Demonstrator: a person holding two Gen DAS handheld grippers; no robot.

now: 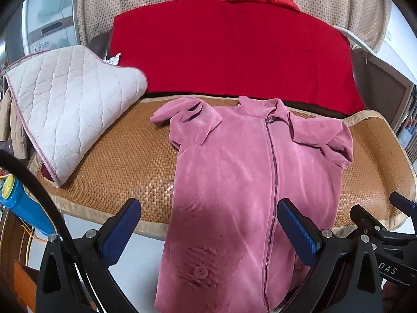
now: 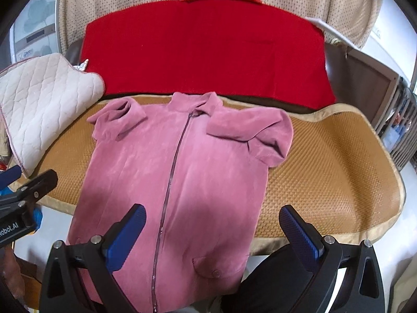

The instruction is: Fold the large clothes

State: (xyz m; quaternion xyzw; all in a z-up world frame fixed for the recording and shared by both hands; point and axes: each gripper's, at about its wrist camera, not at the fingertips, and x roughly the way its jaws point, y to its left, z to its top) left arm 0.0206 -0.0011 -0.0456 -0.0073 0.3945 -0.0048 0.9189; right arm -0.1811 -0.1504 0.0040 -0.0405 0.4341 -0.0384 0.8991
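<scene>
Surface: woven mat (image 1: 125,167), red blanket (image 1: 229,52) behind | pink jacket (image 2: 177,172) flat, zipped, hem overhanging near edge | quilted pad (image 1: 65,104) left of it | left gripper (image 1: 208,232), right gripper (image 2: 212,234): fingers apart, empty, above hem

My two wrist views sit low at the near edge, facing forward, close over the pink jacket (image 1: 234,172) (image 2: 177,177); left's offset leftward; both share the woven mat (image 1: 125,167) (image 2: 325,167).

Right gripper (image 1: 385,237) body, seen at right of the left claw, bears "DAS". Left gripper (image 2: 18,198) body, left of the right claw, bears "obot.AI", partly cut off.
</scene>
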